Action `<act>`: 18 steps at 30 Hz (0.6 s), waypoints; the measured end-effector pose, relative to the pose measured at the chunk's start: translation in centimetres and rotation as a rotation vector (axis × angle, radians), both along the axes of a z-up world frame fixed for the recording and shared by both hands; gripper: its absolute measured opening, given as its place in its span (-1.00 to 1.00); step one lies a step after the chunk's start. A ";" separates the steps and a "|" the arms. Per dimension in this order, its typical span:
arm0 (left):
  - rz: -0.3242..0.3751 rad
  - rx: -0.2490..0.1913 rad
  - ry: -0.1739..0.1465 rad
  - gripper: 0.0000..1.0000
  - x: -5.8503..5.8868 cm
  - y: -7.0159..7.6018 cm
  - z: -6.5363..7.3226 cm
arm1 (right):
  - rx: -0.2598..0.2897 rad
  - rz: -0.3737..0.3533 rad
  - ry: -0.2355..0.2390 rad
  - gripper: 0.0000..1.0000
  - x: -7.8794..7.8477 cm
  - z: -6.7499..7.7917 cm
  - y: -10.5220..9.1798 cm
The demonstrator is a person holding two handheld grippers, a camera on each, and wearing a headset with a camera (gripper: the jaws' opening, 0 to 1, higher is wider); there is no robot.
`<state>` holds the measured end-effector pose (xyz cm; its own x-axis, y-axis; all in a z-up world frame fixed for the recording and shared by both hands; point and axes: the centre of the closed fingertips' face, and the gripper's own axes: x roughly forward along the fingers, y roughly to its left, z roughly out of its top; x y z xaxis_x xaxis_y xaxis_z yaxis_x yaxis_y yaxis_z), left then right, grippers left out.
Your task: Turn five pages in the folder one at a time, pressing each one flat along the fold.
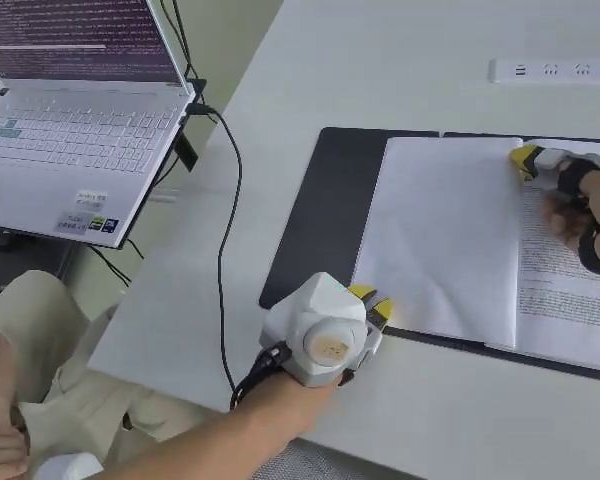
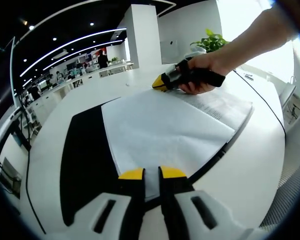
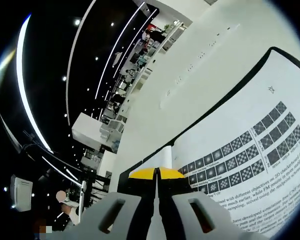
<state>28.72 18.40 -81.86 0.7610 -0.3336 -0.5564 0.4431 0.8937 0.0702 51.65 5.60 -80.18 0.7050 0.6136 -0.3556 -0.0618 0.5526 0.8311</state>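
The left gripper [image 1: 375, 308] is held nearest, at the near edge of the open folder [image 1: 320, 210], with its yellow-tipped jaws parted by a narrow gap. The tips are set against the near edge of a blank page [image 1: 440, 240], though whether the paper is touched cannot be told. This blank page is spread over the folder's left half, with a strip of black cover left bare on its left. A printed page [image 1: 565, 290] with text and chequered figures is laid on the right half. Farther along, the right gripper [image 1: 526, 160] is seen with its jaws pressed together, the tips set down at the far end of the fold between the two pages. The folder is laid flat on a white table [image 1: 380, 60]. A black cable [image 1: 225, 220] is run along the table's left edge to a laptop [image 1: 70, 140] at the far left, and a white power strip [image 1: 555, 70] is placed at the far right. Beyond, an open office with strip ceiling lights [image 3: 27, 75] and a green plant [image 2: 210, 40] is seen.
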 end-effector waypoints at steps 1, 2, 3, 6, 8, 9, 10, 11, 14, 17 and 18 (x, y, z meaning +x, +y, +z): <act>-0.004 0.003 -0.001 -0.82 0.0 0.0 0.0 | -0.001 -0.003 -0.002 -1.00 0.3 -0.1 0.0; -0.005 0.005 0.000 -0.82 0.0 0.0 0.0 | 0.002 -0.006 0.001 -1.00 0.5 -0.2 -0.1; -0.005 0.005 0.002 -0.82 0.0 0.0 0.0 | 0.019 -0.017 0.007 -1.00 0.8 -0.3 -0.1; -0.003 0.003 0.002 -0.82 0.0 0.0 0.0 | 0.029 -0.031 0.003 -1.00 1.3 -0.2 -0.1; -0.001 0.002 0.000 -0.82 0.0 0.0 -0.1 | 0.039 -0.047 0.005 -1.00 1.8 -0.3 -0.2; 0.001 0.000 -0.001 -0.82 0.0 0.0 -0.1 | 0.044 -0.054 0.004 -1.00 2.1 -0.3 -0.2; 0.001 -0.001 -0.001 -0.82 0.0 0.0 -0.1 | 0.047 -0.063 0.005 -1.00 2.2 -0.2 -0.3; 0.000 0.000 -0.003 -0.82 0.0 0.0 -0.1 | 0.048 -0.068 0.006 -1.00 2.4 -0.3 -0.3; 0.004 -0.002 -0.004 -0.83 0.0 0.0 0.0 | 0.053 -0.079 0.009 -1.00 2.7 -0.3 -0.4; 0.006 -0.005 -0.005 -0.83 0.0 0.0 0.0 | 0.052 -0.079 0.009 -1.00 2.7 -0.3 -0.3; 0.004 -0.004 -0.006 -0.83 0.0 0.0 0.0 | 0.063 -0.079 0.012 -1.00 2.6 -0.2 -0.3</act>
